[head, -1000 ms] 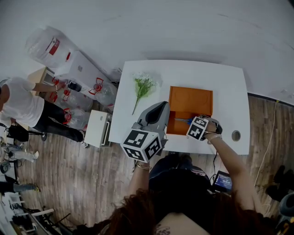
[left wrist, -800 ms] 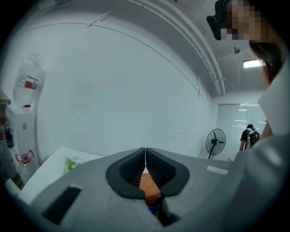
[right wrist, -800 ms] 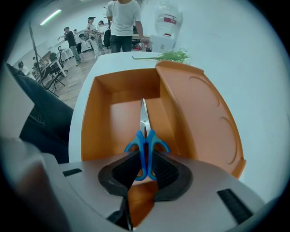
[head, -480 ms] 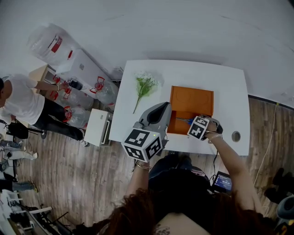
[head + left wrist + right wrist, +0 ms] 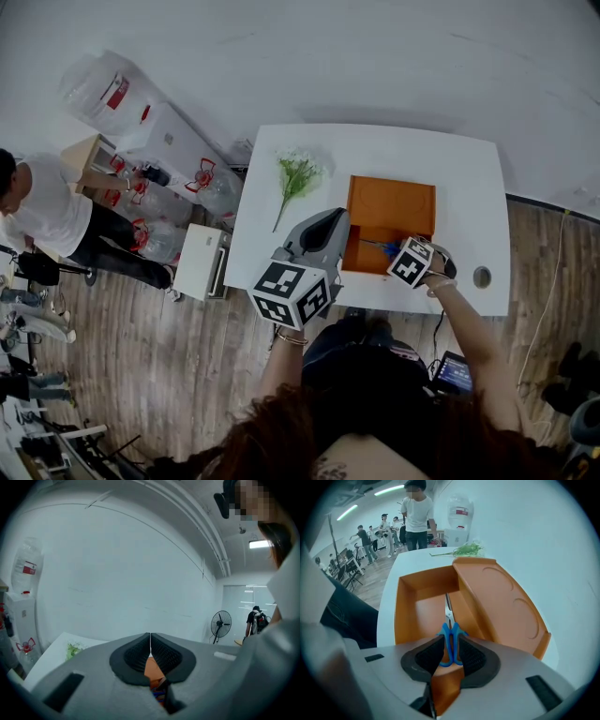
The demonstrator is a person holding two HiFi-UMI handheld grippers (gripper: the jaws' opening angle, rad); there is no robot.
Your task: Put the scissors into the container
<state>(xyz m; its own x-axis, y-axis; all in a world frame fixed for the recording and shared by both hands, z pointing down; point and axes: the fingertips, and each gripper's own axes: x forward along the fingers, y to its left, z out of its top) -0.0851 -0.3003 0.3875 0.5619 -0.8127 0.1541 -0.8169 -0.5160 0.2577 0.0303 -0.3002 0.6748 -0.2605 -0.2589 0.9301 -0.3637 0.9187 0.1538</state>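
Two scissors (image 5: 448, 613) blades point lengthwise from right tool (image 5: 450, 645) into container (image 5: 499, 603).

Matt plastic container (image 5: 506, 606); metal-bladed scissors (image 5: 450, 632)

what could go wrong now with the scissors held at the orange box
1. The right gripper pinches the scissors only at the blue handles, so they might swivel or slip out early.
2. The blades lie close beside the raised shelf of the box and could snag on it.
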